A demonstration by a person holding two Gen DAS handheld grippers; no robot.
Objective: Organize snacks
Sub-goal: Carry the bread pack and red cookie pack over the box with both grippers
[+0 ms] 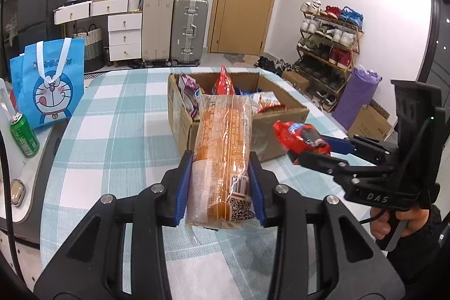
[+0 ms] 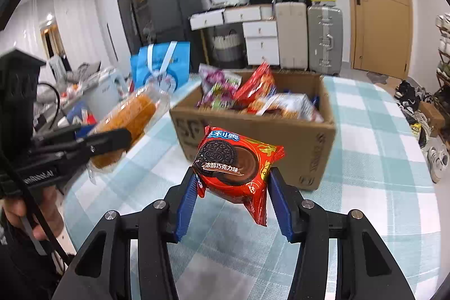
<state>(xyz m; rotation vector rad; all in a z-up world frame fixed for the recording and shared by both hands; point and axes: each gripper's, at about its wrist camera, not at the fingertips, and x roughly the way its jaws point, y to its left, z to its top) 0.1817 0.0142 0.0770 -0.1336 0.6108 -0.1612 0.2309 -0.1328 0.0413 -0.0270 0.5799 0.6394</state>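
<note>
My left gripper [image 1: 220, 182] is shut on a long clear-wrapped orange bread pack [image 1: 222, 156] and holds it above the table, just in front of the cardboard box [image 1: 284, 114]. My right gripper [image 2: 232, 187] is shut on a red Oreo packet [image 2: 234, 162], also held above the table near the box [image 2: 253, 137]. The box holds several snack bags. In the left wrist view the right gripper [image 1: 298, 151] with the Oreo packet [image 1: 301, 138] is at the right of the box. In the right wrist view the left gripper [image 2: 109, 141] with the bread [image 2: 129, 117] is at the left.
The table has a teal checked cloth [image 1: 112, 131]. A blue Doraemon bag [image 1: 50, 83] and a green can [image 1: 24, 135] stand to its left. Suitcases [image 1: 174, 30], white drawers [image 1: 123, 33], a door and a shoe rack [image 1: 329, 47] are behind.
</note>
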